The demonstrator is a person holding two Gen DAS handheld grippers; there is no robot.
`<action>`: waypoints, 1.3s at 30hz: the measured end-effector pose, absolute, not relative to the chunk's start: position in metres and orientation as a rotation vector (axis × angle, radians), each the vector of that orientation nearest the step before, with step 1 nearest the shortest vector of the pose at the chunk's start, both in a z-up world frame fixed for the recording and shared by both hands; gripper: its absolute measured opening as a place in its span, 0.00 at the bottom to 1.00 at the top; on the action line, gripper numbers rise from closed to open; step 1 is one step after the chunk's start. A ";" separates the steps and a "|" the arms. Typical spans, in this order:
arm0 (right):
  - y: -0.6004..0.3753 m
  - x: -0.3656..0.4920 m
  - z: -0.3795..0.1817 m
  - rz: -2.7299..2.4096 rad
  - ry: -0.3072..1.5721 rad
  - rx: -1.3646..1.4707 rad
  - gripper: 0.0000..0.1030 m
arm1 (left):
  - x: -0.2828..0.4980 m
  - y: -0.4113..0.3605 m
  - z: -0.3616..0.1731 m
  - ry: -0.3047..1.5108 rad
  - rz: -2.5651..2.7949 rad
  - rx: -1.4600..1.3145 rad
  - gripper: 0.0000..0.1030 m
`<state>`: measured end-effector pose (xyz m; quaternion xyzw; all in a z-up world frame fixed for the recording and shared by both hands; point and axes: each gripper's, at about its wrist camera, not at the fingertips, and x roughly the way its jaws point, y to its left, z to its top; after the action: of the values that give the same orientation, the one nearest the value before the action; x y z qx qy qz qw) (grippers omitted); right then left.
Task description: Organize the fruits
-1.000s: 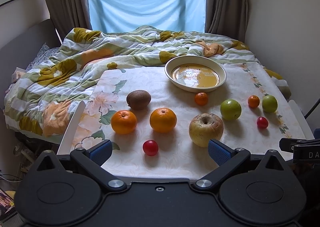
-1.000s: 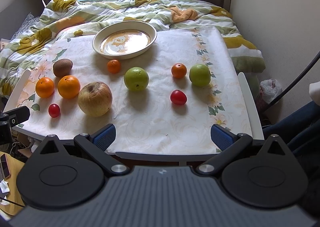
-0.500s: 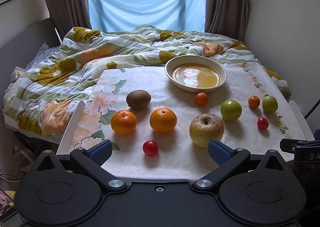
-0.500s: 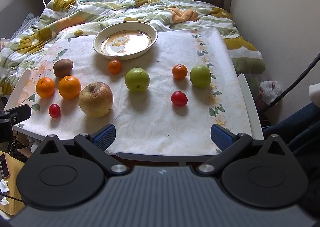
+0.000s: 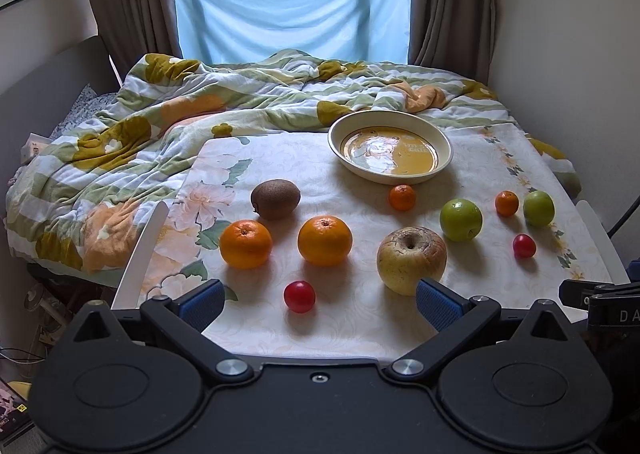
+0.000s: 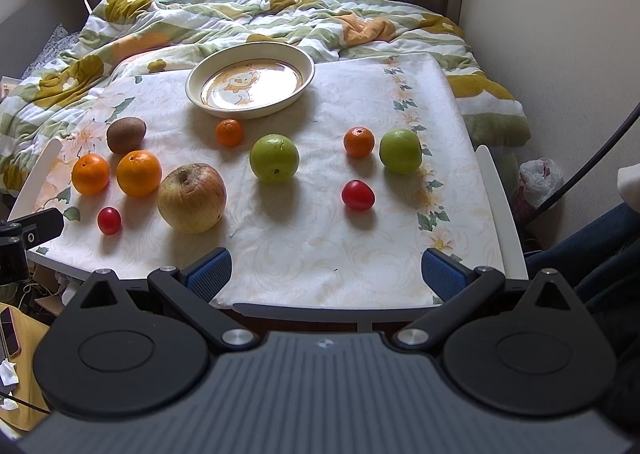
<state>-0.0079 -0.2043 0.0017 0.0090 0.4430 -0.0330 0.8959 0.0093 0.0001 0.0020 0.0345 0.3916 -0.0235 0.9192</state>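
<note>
Holding both grippers back at the near edge of the table, I had each pair of jaws spread wide and empty, with nothing between the blue pads. The left gripper looked straight over a small red tomato, which lay just ahead of and between its fingers, a little left of centre. The big yellowish apple sat just ahead of its right finger, with two oranges and a kiwi farther out to the left.

The right gripper faced a bare stretch of cloth; the nearest fruit to it was the other red tomato, ahead and slightly right of centre, with a green apple beyond to the left and a second green apple beside a small mandarin beyond to the right. Another mandarin lay just in front of the bowl, which stood empty at the far side of the table, well beyond all the fruit.

I judged no fruit had yet gone into the bowl, assuming that was where it belonged. The left gripper was much the nearer to a target: its tomato was round, so no axis mattered, and a short push forward and down would have brought the pads around it.
</note>
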 end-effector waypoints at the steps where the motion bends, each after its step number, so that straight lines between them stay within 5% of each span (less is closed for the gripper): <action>1: -0.204 -0.008 0.002 -0.069 0.918 0.019 1.00 | 0.010 0.000 0.002 0.805 -0.049 0.070 1.00; 39: -0.203 -0.015 0.017 -0.077 0.910 0.067 1.00 | 0.011 0.006 0.014 0.784 -0.106 0.093 1.00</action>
<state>-0.0147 -0.2029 0.0166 0.0325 0.4393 -0.0371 0.8970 0.0112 0.0059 0.0143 0.0452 0.3818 -0.0517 0.9217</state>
